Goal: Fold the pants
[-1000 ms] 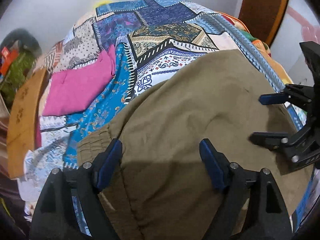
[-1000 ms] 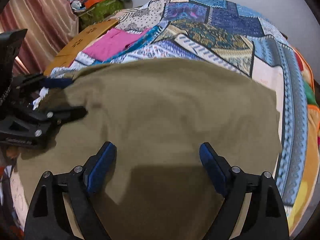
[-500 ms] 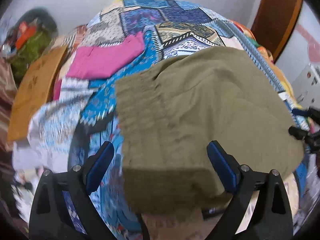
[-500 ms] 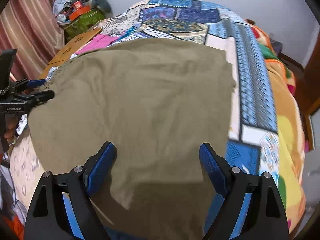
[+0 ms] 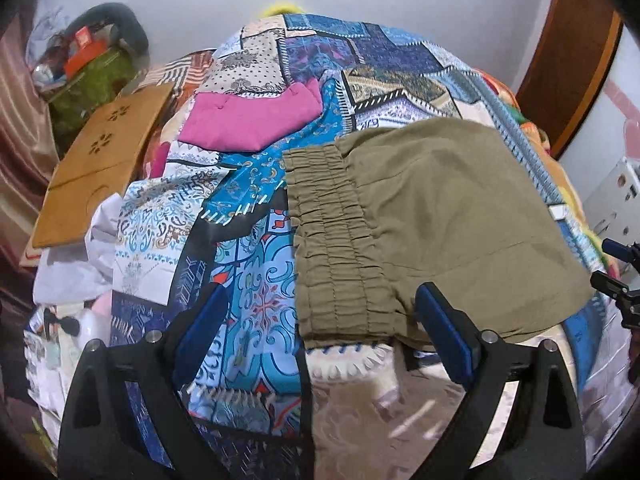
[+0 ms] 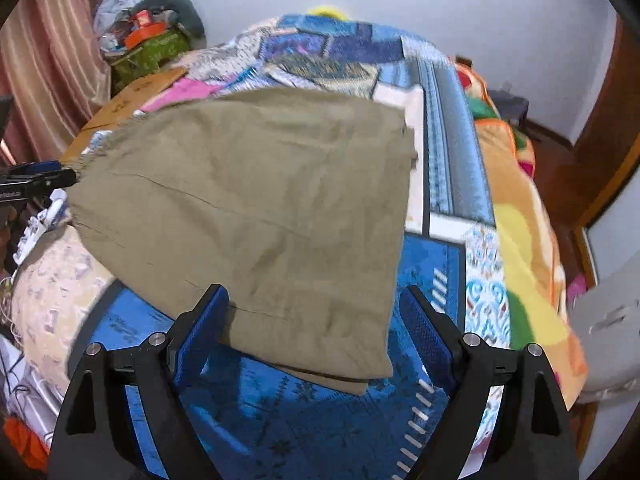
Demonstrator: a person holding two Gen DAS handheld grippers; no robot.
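Observation:
Olive-green pants (image 5: pixel 432 224) lie folded into a compact rectangle on the patchwork bedspread (image 5: pixel 248 280), elastic waistband (image 5: pixel 332 240) on the left side. They also show in the right wrist view (image 6: pixel 260 216). My left gripper (image 5: pixel 320 320) is open and empty, drawn back from the near waistband corner. My right gripper (image 6: pixel 312 320) is open and empty, at the pants' near edge without holding it. The right gripper's tips show at the far right of the left wrist view (image 5: pixel 616 268); the left gripper's tips show at the left edge of the right wrist view (image 6: pixel 40 178).
A folded pink garment (image 5: pixel 248 120) lies further back on the bed. A wooden board (image 5: pixel 100 160) and a cluttered green bag (image 5: pixel 92 76) sit to the left. A wooden door frame (image 5: pixel 572 60) stands at right. The bed drops off at the near edge.
Both grippers have pulled back and away from the pants, which now lie flat and folded on the bed. Both stayed open.

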